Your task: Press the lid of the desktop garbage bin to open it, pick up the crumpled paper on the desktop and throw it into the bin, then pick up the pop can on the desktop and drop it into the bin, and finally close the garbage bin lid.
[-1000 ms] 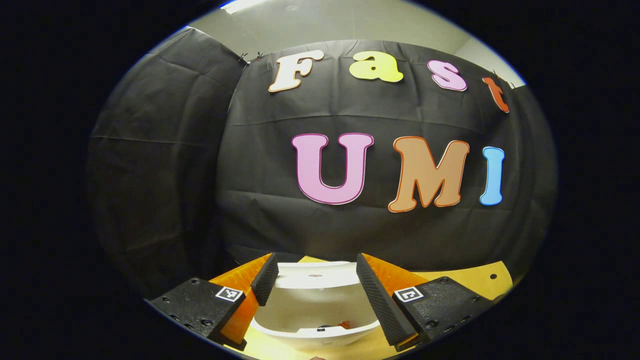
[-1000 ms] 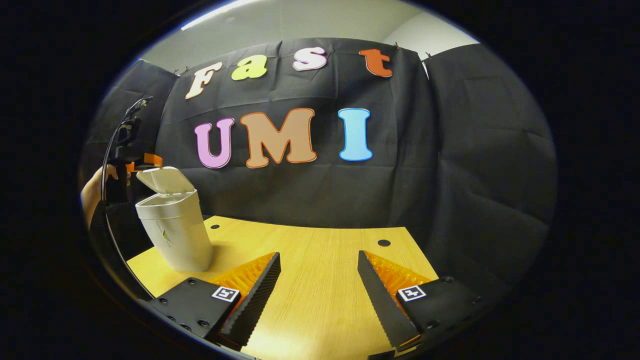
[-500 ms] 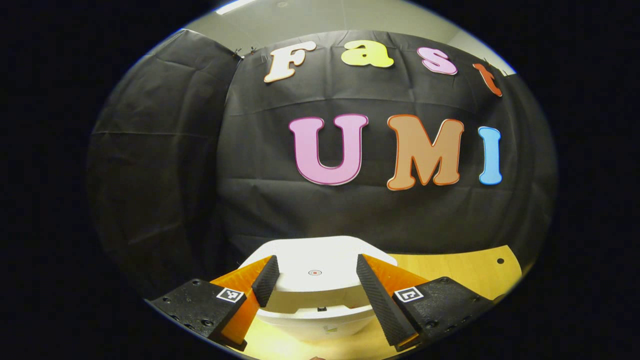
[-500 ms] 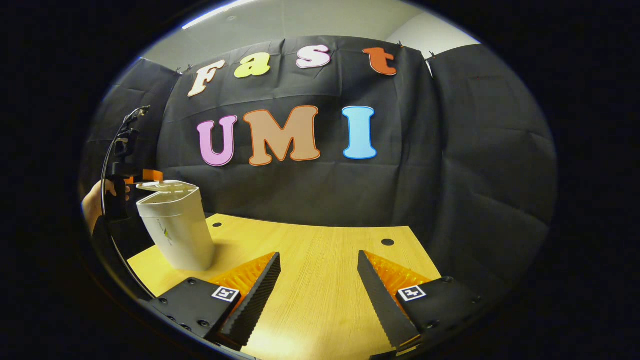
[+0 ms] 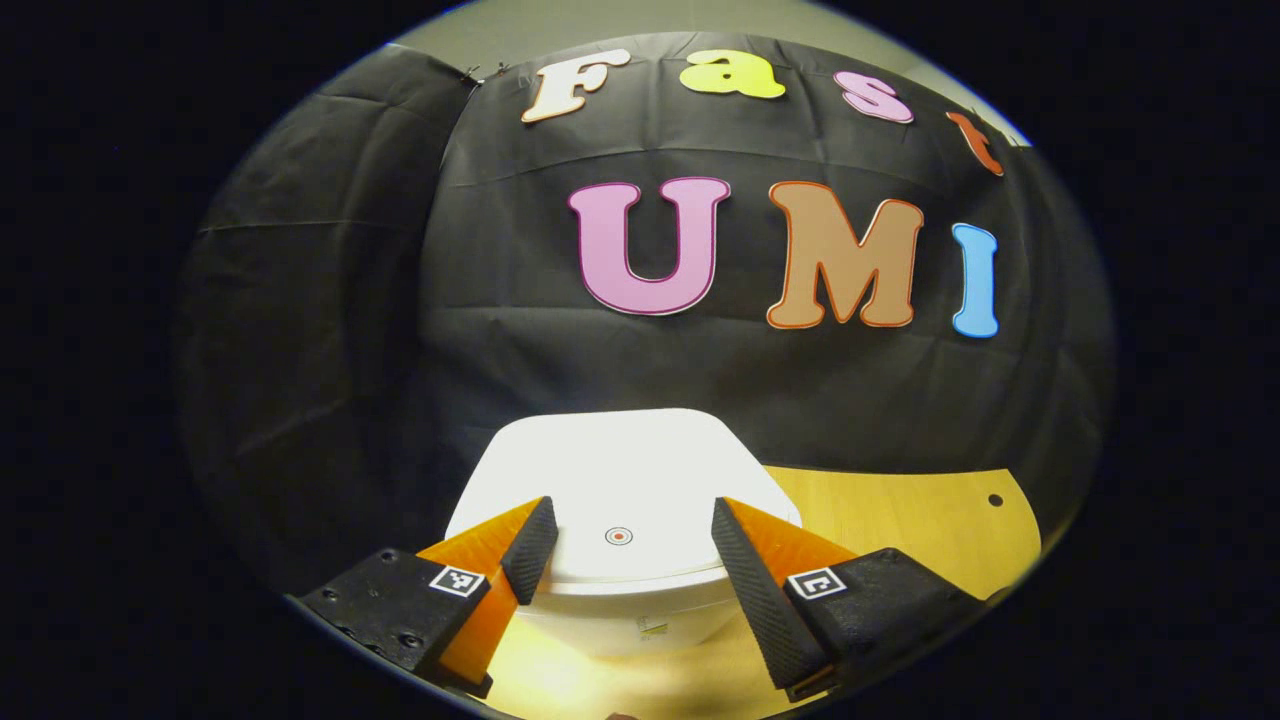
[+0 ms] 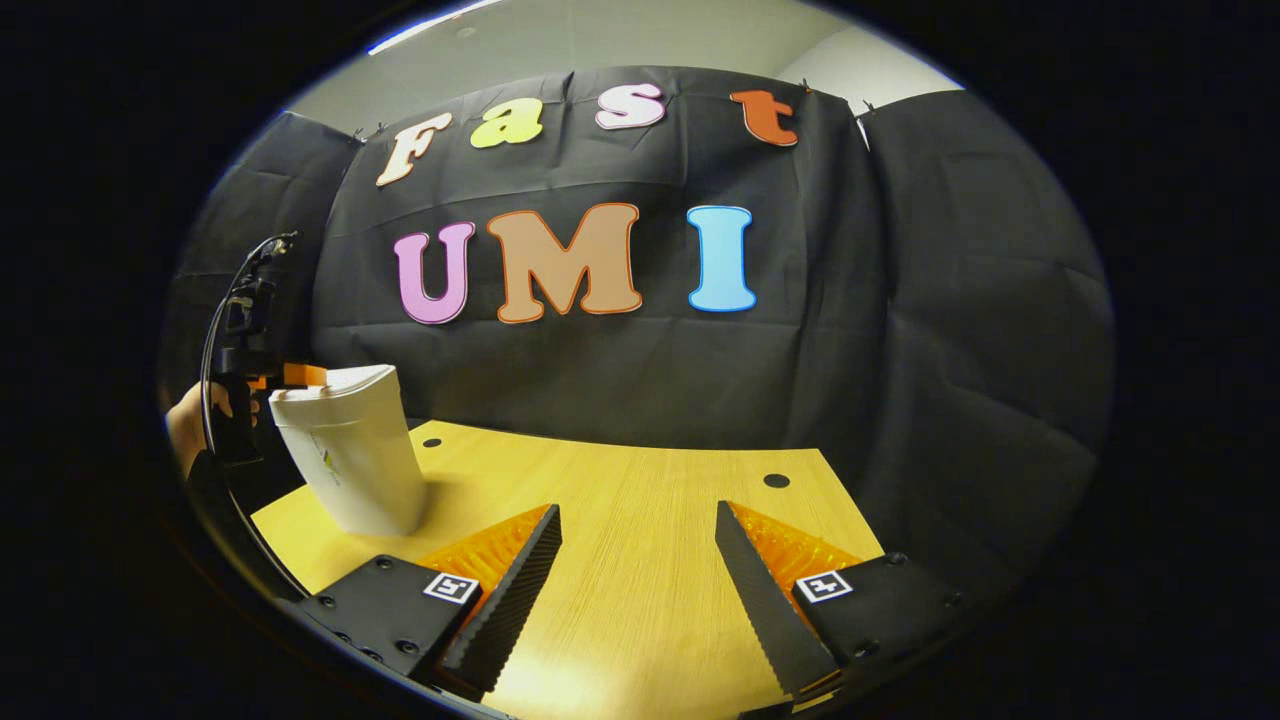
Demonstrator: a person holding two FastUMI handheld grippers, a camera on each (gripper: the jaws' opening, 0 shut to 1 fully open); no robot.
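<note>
While lid [image 5: 625,480] lies flat on bin [image 6: 350,455], left tool [image 5: 622,535] hovers just above it, fingers spread wide either side of lid's centre mark, gripping nothing: placed so, likely for pressing lid down. Contact with lid: cannot tell. Bin stands at far left of worktop [image 6: 640,520]. Right tool [image 6: 635,580] waits low over bare worktop, well apart from bin, wide open, empty. Judgement: closing step near done.

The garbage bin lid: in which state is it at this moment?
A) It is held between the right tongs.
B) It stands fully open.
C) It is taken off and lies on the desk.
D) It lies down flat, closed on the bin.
D: in the left gripper view the lid lies flat on the garbage bin, and the right gripper view shows no gap under it.
</note>
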